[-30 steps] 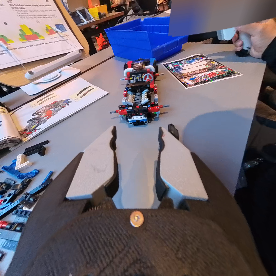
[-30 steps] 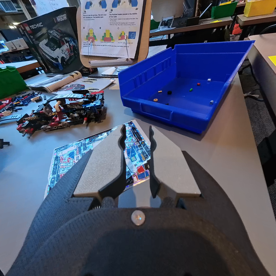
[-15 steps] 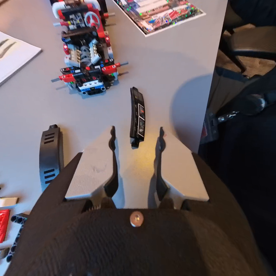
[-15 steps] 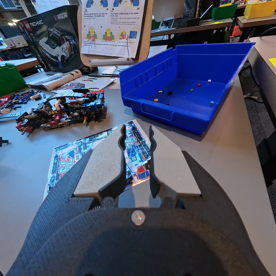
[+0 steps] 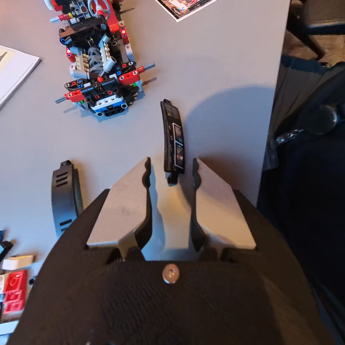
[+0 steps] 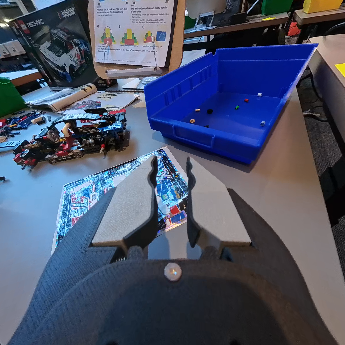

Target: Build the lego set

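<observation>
Light is even indoor, moderately bright. Left view: my gripper's rounded shadow falls on the grey table [image 5: 214, 56] far right; warm glow betw. the fingers; near-left parts blurred. Right view: sticker sheet [image 6: 89, 194] glints; wide-angle bending at edges; background soft.

Grey tabletop [image 6: 270, 196]: half-built toy car [image 5: 99, 61], curved black panel [image 5: 173, 141] near edge, vented black panel [image 5: 64, 194], sticker sheet [image 6: 119, 186], blue bin [image 6: 233, 104], open booklet [image 6: 78, 99], loose pieces [image 6: 20, 121], perhaps bricks.
</observation>
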{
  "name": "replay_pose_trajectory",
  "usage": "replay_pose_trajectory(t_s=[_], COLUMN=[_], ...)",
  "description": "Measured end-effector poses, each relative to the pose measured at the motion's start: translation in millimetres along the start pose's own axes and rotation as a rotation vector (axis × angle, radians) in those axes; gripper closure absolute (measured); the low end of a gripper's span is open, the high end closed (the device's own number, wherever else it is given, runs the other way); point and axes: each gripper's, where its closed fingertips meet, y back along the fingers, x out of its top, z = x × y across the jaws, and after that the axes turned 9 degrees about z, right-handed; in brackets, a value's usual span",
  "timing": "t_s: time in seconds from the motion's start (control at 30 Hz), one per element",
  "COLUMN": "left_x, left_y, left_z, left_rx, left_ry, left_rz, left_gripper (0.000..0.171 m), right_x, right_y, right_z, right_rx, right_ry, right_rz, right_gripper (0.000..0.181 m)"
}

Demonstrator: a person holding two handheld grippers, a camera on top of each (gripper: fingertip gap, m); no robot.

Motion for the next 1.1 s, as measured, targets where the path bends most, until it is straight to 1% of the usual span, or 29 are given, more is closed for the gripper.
replay_pose_trajectory(t_s=[0.13,0.4,0.53,0.57,0.9,1.1], left_x=[1.9,4.4,4.8,5.5,13.6,16.1], left_y=[-2.1,-10.8,-15.2,-16.0,-16.0,-14.1], left_z=[-12.1,-19.7,-22.1,-23.4,-39.1,-38.2], left_rx=[0.072,0.02,-0.007,-0.008,0.009,-0.004], left_ry=[-0.123,-0.158,-0.181,-0.186,-0.127,-0.114], left_rz=[0.011,0.014,0.011,0.013,0.063,0.083], left_gripper=[0.132,0.135,0.148,0.149,0.149,0.149], right_x=[-0.7,-6.0,-8.2,-8.7,-11.7,-10.1], right_y=[-0.8,-4.5,-6.1,-6.6,-12.0,-13.0], right_z=[1.0,5.0,7.4,8.3,13.8,12.7], right_rx=[-0.02,-0.075,-0.097,-0.104,-0.157,-0.159], right_ry=[0.021,0.07,0.083,0.086,0.134,0.158], right_rz=[-0.005,-0.045,-0.062,-0.066,-0.095,-0.088], right_gripper=[0.155,0.158,0.158,0.159,0.16,0.16])
